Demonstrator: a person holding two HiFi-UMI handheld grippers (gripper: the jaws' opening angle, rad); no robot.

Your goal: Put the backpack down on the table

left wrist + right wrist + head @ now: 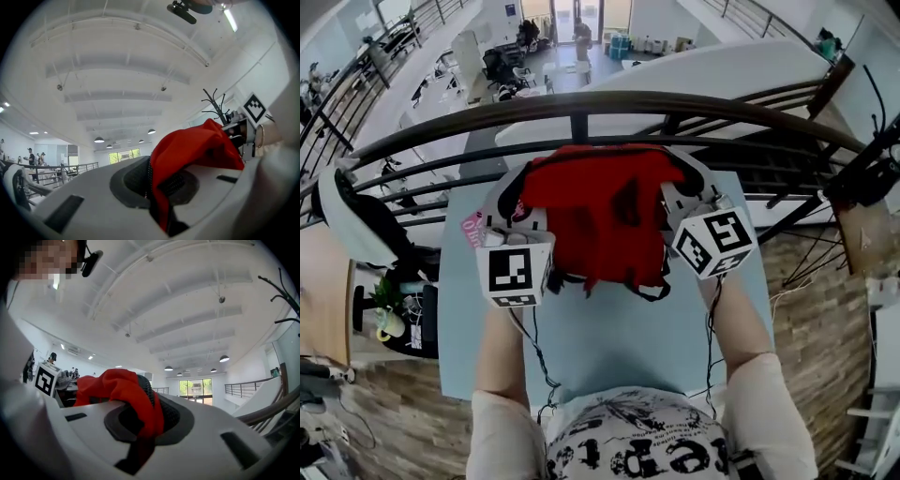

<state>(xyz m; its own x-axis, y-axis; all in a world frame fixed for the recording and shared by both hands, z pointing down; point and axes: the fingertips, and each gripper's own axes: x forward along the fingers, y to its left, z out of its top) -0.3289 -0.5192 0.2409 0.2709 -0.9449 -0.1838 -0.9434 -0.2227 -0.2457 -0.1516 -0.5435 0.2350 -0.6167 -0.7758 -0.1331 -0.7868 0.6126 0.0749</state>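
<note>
Red backpack (pixel 598 211) spanning both grippers, left gripper (pixel 158 190) pinching its fabric between closed fingers, right gripper (pixel 146 420) clamped likewise on the opposite side, pale blue table (pixel 609 347) below the fingers

Head view looks steeply down onto the table (pixel 609 347), with the railing (pixel 581 105) along its far edge. Left gripper view rides the left gripper (pixel 523 208), tipped up at the ceiling (pixel 131 70), the red backpack (pixel 192 150) right against the lens. Right gripper view, on the right gripper (pixel 680 199), mirrors it. All three share the backpack, and each gripper view catches the other's marker cube (pixel 254 107).
</note>
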